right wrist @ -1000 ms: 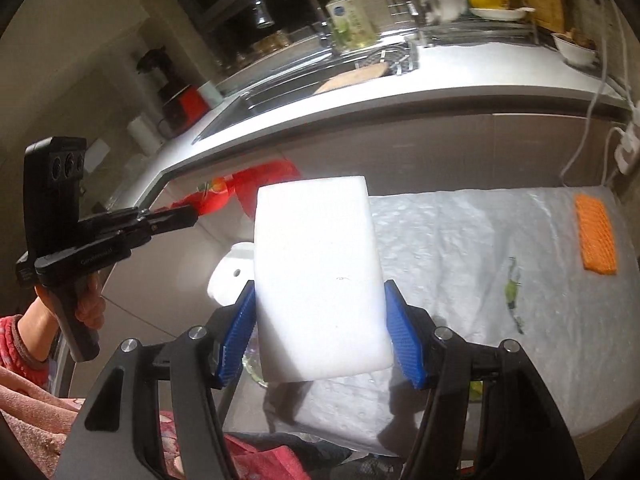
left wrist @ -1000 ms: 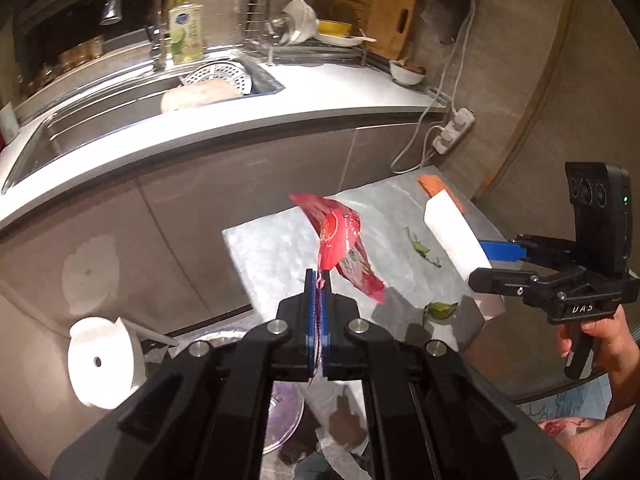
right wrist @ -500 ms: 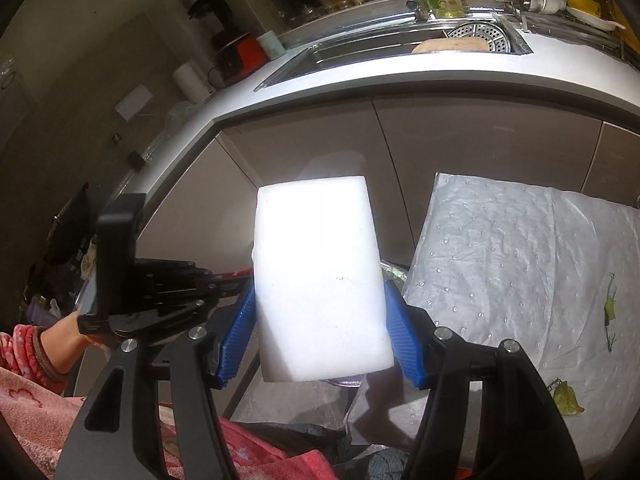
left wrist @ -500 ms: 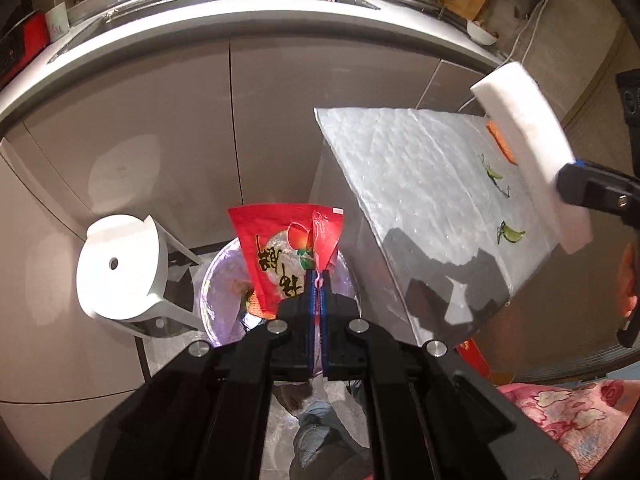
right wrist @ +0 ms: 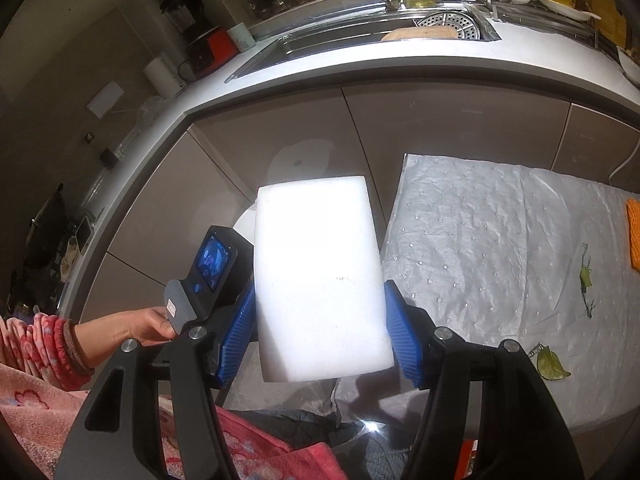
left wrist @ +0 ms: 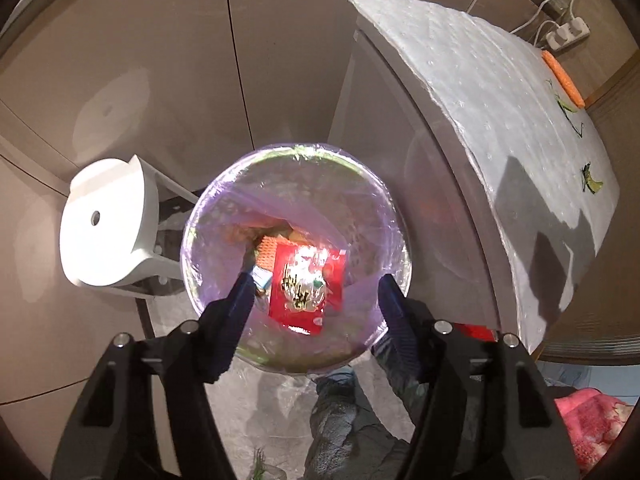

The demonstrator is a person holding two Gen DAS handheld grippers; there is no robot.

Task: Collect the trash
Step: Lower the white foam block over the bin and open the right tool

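In the left wrist view my left gripper [left wrist: 316,284] is open and empty, held straight above a round trash bin [left wrist: 200,280] lined with a clear purple bag. A red snack wrapper [left wrist: 306,280] lies inside the bin on other trash. In the right wrist view my right gripper [right wrist: 318,316] is shut on a white foam block [right wrist: 320,276], held upright beside the table's left edge. The left gripper's body [right wrist: 212,276] shows behind the block, with a hand on it.
A table under a silver padded sheet [right wrist: 500,248] carries green leaf scraps [right wrist: 550,364] and an orange sponge [right wrist: 634,236]. A white stool [left wrist: 104,228] stands left of the bin. Kitchen cabinets and a counter with a sink [right wrist: 360,40] run behind.
My left gripper moved over the bin, opened and let go of the red wrapper, which now lies in the bin. My right gripper still holds the white block.
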